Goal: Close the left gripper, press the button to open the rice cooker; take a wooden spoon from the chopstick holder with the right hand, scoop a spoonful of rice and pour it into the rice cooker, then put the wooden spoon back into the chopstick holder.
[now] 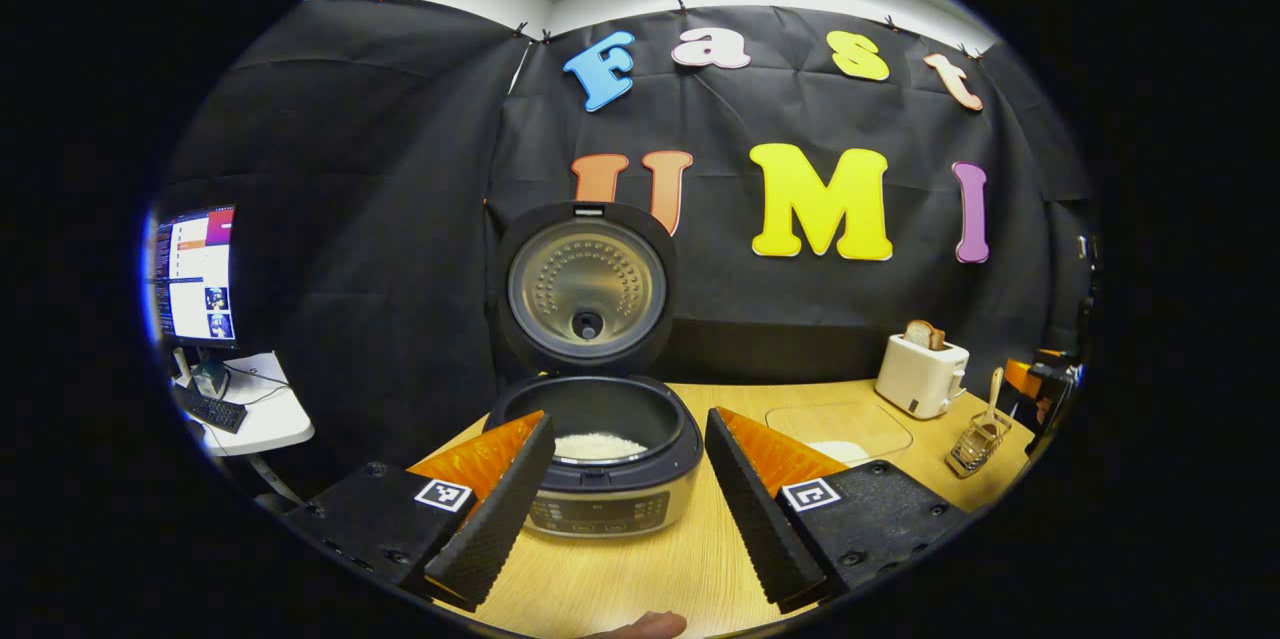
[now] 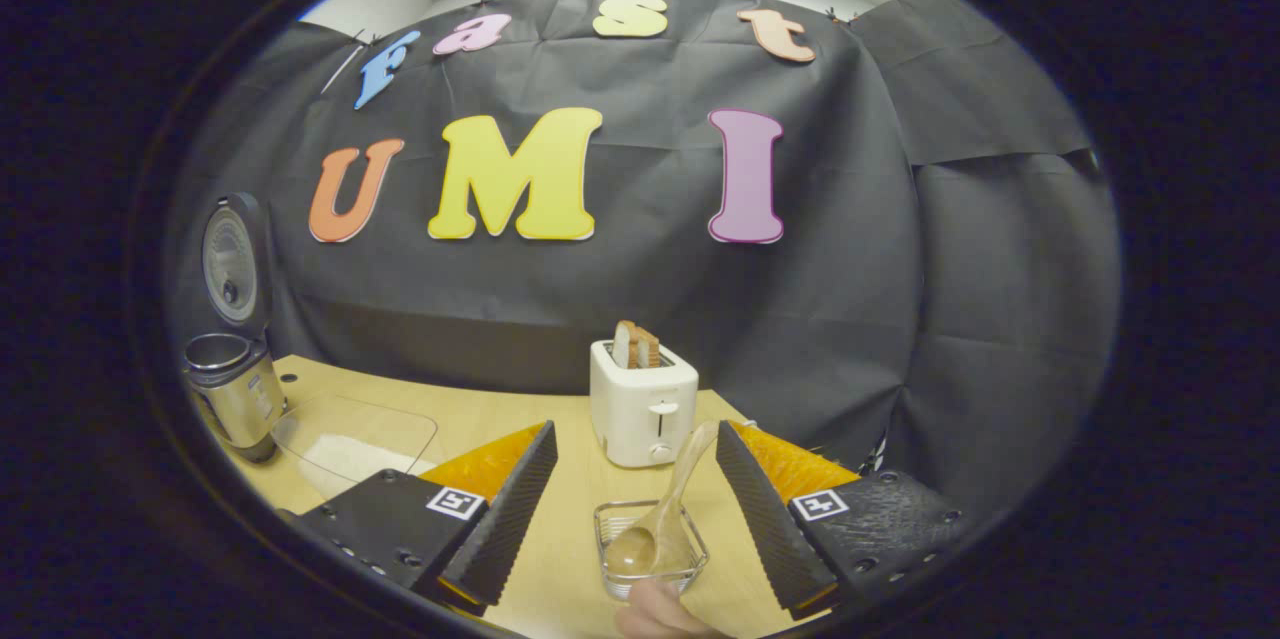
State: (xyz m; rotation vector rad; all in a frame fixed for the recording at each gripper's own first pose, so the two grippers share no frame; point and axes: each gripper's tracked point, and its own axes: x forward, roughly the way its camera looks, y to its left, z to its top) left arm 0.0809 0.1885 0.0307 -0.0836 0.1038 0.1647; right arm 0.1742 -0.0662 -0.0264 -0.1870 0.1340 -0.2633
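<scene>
Rice cooker (image 1: pixel 600 439), lid up, rice inside, beyond left gripper (image 1: pixel 628 509), fingers apart. Wooden spoon (image 2: pixel 660 519) in chopstick holder (image 2: pixel 650 549) between right gripper (image 2: pixel 635 519) fingers, apart, not touching. Toaster (image 2: pixel 643 414) behind.

Left claw (image 1: pixel 625 499) ribbed wedge fingers, square tag markers, screwed mounts, right claw (image 2: pixel 635 509) alike

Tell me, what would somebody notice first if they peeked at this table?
Probably the rice cooker, standing with its round lid flipped straight up and white rice in its pot, right ahead of the open left gripper. Next, the white toaster with bread poking out, near the back wall. In front of it a wooden spoon leans in a wire holder, between the fingers of the open right gripper.
</scene>
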